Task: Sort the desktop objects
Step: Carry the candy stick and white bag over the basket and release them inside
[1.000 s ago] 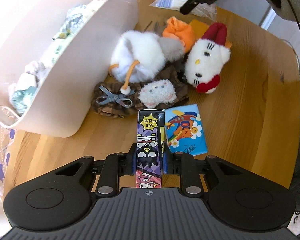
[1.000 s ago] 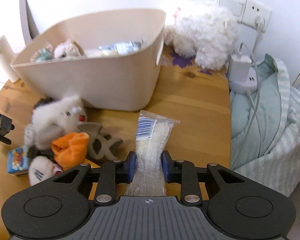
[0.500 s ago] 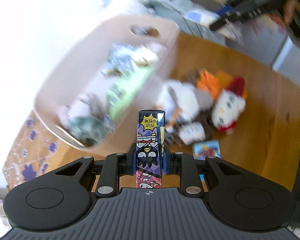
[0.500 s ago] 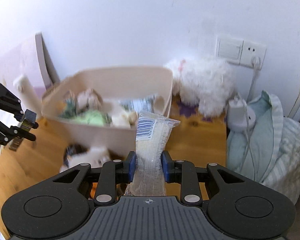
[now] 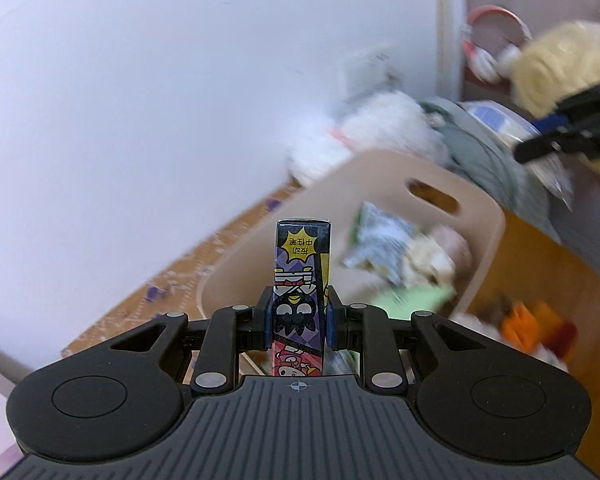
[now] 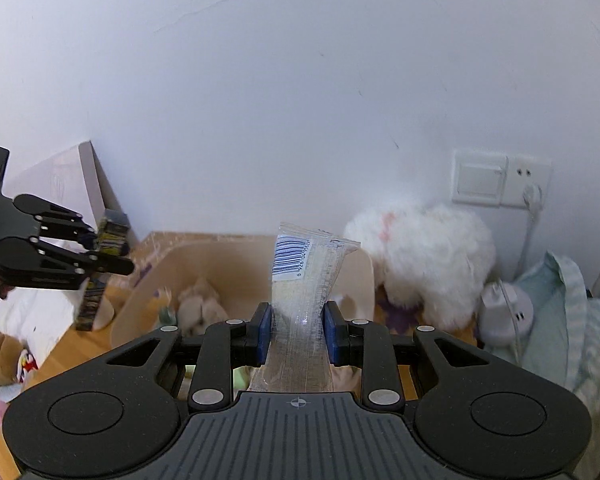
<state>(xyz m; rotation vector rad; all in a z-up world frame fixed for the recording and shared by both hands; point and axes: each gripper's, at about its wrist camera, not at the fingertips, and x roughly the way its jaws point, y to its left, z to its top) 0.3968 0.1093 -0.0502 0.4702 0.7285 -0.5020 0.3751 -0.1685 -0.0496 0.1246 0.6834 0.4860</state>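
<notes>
My left gripper (image 5: 299, 322) is shut on a tall cartoon-printed box (image 5: 302, 276) and holds it in the air above the near rim of the beige bin (image 5: 384, 176). The bin holds packets and soft toys. My right gripper (image 6: 296, 334) is shut on a clear plastic packet with a barcode (image 6: 300, 292), raised above the same bin (image 6: 236, 256). The left gripper with its box also shows in the right wrist view (image 6: 100, 258), and the right gripper shows in the left wrist view (image 5: 568, 128).
A white plush toy (image 6: 424, 256) sits behind the bin by the wall socket (image 6: 500, 178). A white charger (image 6: 504, 314) and striped cloth (image 6: 572, 320) lie to the right. Orange and white toys (image 5: 528, 324) stay on the wooden table right of the bin.
Both grippers have risen from the table with their objects and now hover at the bin. The views have tilted up toward the wall.
</notes>
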